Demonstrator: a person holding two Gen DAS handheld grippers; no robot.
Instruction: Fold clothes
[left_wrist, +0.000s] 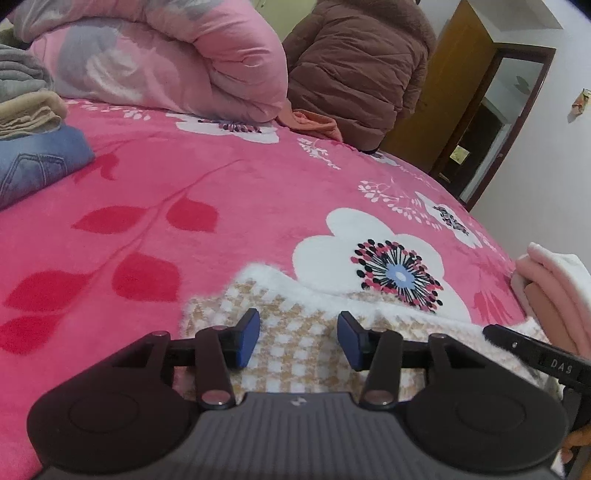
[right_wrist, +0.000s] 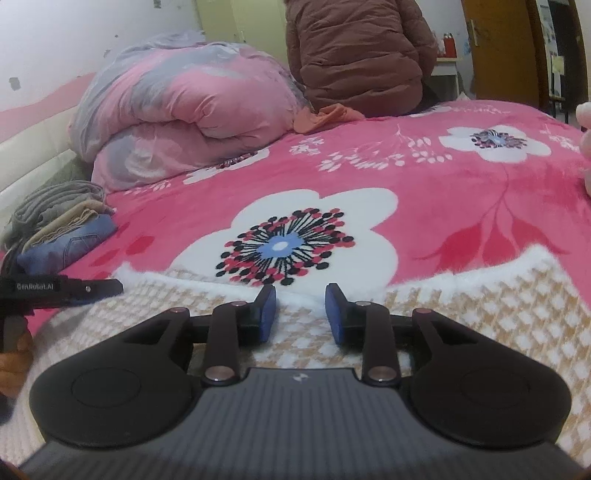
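Sweater (left_wrist: 303, 332) looks soft, light and floppy; both your grippers (left_wrist: 298, 339) (right_wrist: 300, 314) hover with empty, parted fingers, so pinch its white edge.

The pink bed (right_wrist: 461, 206) lies open ahead; a folded stack (right_wrist: 62, 229) blocks the left, a rolled quilt (right_wrist: 177, 110) and a seated person (right_wrist: 358, 55) the far side.

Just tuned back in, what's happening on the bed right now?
A person is folding clothes with two handheld grippers. Both the left gripper and right gripper hover open over a tan-and-white checked fleece garment on the pink floral blanket, gripping nothing. A stack of folded clothes sits on the left.
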